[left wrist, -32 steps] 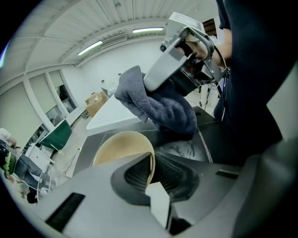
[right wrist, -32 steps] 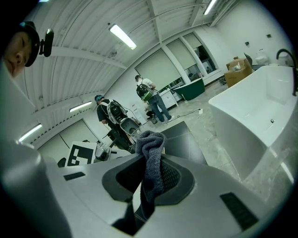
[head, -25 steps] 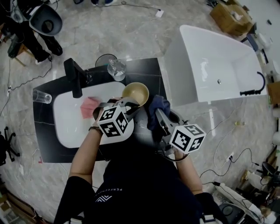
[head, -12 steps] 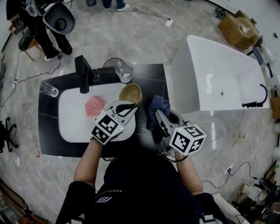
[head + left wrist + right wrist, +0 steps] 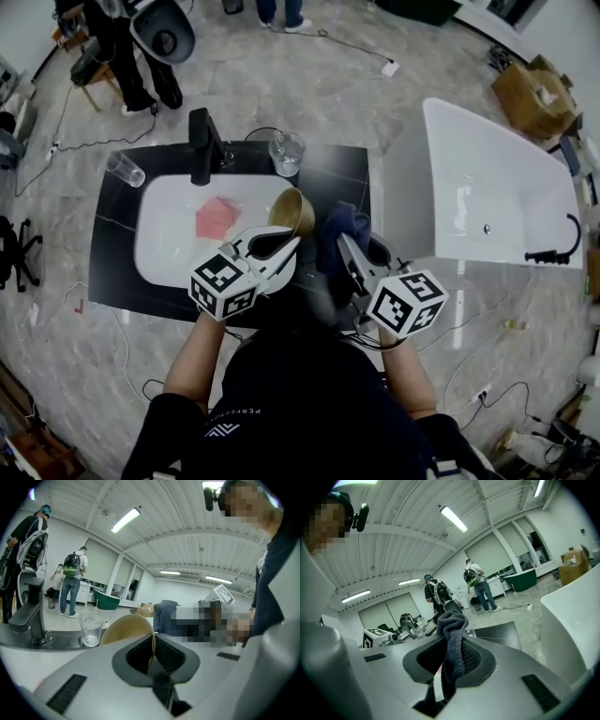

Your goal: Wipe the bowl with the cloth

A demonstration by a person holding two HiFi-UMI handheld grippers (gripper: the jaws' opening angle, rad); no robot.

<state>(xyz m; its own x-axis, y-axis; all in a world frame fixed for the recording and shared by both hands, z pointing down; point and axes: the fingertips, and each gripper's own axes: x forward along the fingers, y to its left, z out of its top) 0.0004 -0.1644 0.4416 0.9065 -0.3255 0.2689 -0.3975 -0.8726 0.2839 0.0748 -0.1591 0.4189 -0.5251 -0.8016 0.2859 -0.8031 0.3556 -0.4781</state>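
Bright, even light falls from ceiling tubes (image 5: 125,520), leaving only faint shadows. In the head view the white tub (image 5: 497,169) at right carries a glare streak and the floor (image 5: 309,84) shines palely. All views bow at the edges, the gripper views with dark corners; the left tool (image 5: 151,651) and right tool (image 5: 451,660) look soft close up.

Bowl (image 5: 292,211): tan. Cloth (image 5: 343,228): dark blue-grey. Sink (image 5: 164,255): white, set in black counter (image 5: 111,278); pink pad (image 5: 217,217) inside sink. Floor (image 5: 281,75) around sink: grey marbled. My left hand-held gripper (image 5: 285,242) and right hand-held gripper (image 5: 348,250): grey, their cubes patterned with black-and-white squares.
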